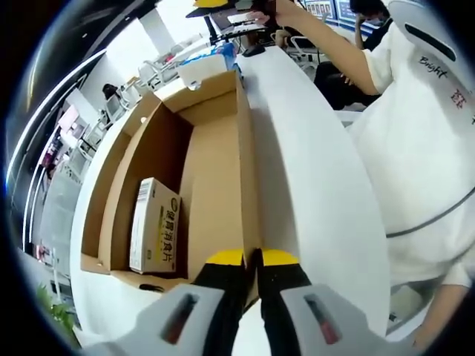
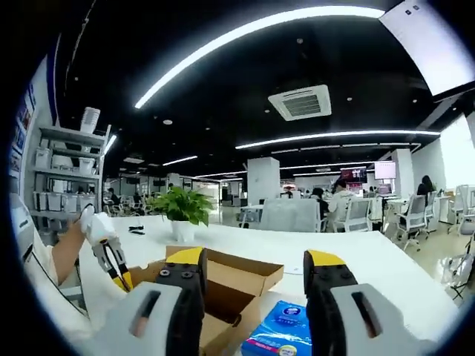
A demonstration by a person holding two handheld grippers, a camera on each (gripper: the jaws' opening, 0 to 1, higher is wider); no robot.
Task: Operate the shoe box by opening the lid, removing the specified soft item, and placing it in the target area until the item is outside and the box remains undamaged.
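Note:
An open brown cardboard shoe box lies lengthwise on the white table. A white and yellow soft pack with printed text lies inside it, against the left wall. My left gripper is shut on the top edge of the box's right wall, yellow tips on either side of the cardboard. In the right gripper view, my right gripper hangs open above the box with nothing between its jaws. The left gripper shows at the box's left side there, held by a hand.
A blue pack lies on the table beside the box. A person in a white shirt stands close at the table's right side. A potted plant stands on the table beyond the box. Office chairs and desks lie further back.

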